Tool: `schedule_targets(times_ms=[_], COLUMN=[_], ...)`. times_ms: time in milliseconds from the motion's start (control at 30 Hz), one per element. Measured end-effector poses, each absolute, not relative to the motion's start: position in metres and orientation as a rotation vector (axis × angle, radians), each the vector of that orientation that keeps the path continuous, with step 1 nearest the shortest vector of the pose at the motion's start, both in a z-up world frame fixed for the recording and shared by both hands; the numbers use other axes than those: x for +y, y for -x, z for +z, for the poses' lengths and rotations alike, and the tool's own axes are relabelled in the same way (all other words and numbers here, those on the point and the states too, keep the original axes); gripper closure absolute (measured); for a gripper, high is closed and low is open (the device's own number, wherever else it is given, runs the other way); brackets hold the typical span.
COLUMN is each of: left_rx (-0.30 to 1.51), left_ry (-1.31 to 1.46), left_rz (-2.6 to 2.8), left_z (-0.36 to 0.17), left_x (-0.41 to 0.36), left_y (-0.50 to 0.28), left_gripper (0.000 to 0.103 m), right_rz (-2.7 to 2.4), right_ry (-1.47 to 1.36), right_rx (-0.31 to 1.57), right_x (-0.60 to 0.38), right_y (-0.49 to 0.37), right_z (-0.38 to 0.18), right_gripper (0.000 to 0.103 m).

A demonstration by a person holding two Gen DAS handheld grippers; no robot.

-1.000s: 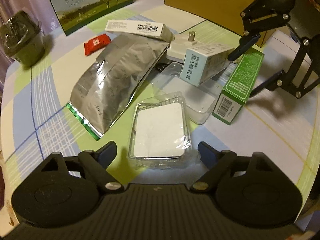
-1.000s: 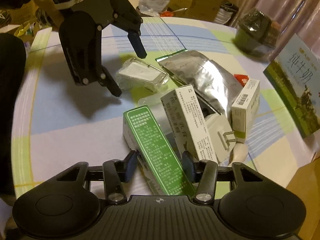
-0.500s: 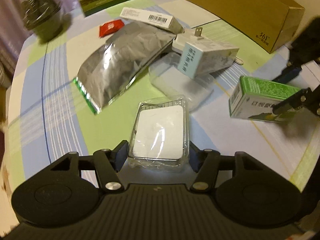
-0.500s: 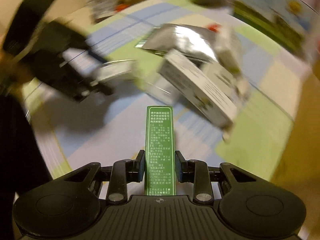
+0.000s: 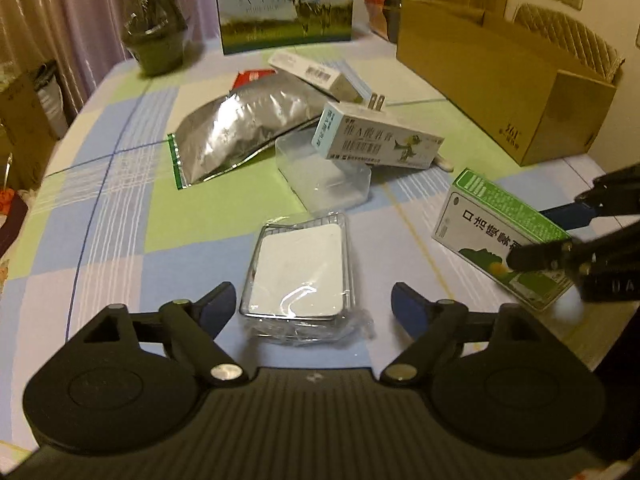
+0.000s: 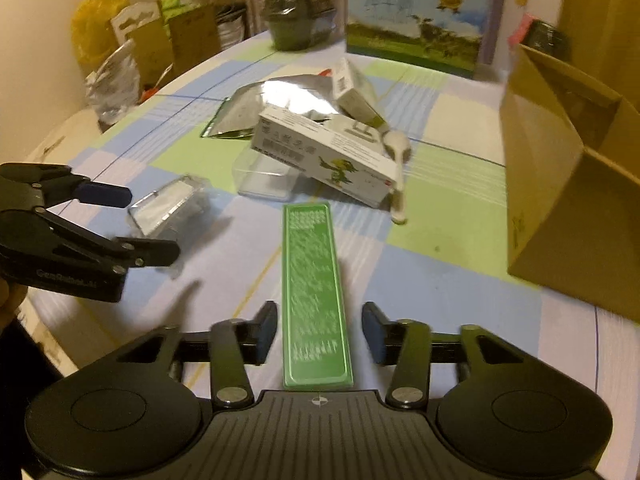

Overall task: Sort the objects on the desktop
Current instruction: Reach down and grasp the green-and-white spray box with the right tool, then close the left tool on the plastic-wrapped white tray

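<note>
My left gripper (image 5: 312, 310) is open, its fingers apart on either side of a clear plastic packet with a white pad (image 5: 298, 276) that lies on the checked tablecloth. My right gripper (image 6: 319, 332) is open; a green box (image 6: 314, 292) lies on the table between its fingers, with gaps on both sides. The green box also shows in the left wrist view (image 5: 504, 236), with the right gripper's fingers around it. The left gripper shows in the right wrist view (image 6: 120, 224), beside the packet (image 6: 170, 204).
A pile sits mid-table: a silver foil pouch (image 5: 244, 128), a clear plastic tub (image 5: 324, 176), a white-blue box (image 5: 376, 142), a white barcode box (image 5: 316, 76), a white plug. An open cardboard box (image 5: 504, 80) stands at the right. A milk carton (image 5: 284, 4) and a dark pot (image 5: 156, 32) stand at the back.
My left gripper has opened off the clear packet, which now rests on the table. My right gripper has opened off the green box, set down away from the pile.
</note>
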State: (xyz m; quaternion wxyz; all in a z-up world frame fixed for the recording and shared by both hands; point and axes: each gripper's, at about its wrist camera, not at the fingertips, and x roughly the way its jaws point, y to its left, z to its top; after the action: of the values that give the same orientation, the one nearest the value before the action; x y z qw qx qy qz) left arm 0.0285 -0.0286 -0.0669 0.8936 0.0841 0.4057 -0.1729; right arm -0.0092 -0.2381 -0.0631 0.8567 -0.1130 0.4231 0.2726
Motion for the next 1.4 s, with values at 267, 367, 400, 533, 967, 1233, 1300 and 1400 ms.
schedule_targets(times_ms=[267,367,400,533,967,1233,1300,1400], left_rx=[0.817,0.824,0.823,0.809,0.803,0.787,0.789,0.789], left_ry=[-0.192,-0.197,-0.199,-0.193,-0.174,-0.178,-0.182,-0.179], left_rz=[-0.325,-0.321,-0.321,-0.328,-0.301,-0.299,-0.297,-0.297], left_z=[-0.077,-0.084,-0.086,-0.088,-0.087,-0.089,-0.091,-0.093], left_x=[-0.026,-0.026,-0.026,-0.024,-0.030,-0.034,-0.035,-0.035], left_y=[-0.028,-0.031,-0.031,-0.030,-0.018,-0.014,-0.014,-0.015], left_gripper=[0.020,0.024,0.025,0.036,0.051,0.047,0.046,0.044], right_rz=[0.579,0.577,0.577,0.583,0.584,0.581,0.583,0.587], right_ry=[0.180,0.170,0.169,0.156,0.155,0.168,0.167,0.170], right_rx=[0.852,0.834,0.826,0.812,0.772,0.763,0.765,0.766], right_x=[-0.240,-0.240,-0.240,-0.243,-0.247,-0.244,-0.242,-0.241], right_y=[0.019,0.022,0.023,0.024,0.025,0.022,0.021,0.021], right_z=[-0.076,-0.079,-0.079,-0.080,-0.082,-0.086,-0.087,-0.089], right_gripper=[0.057,0.057,0.057,0.057,0.057,0.057,0.057,0.057])
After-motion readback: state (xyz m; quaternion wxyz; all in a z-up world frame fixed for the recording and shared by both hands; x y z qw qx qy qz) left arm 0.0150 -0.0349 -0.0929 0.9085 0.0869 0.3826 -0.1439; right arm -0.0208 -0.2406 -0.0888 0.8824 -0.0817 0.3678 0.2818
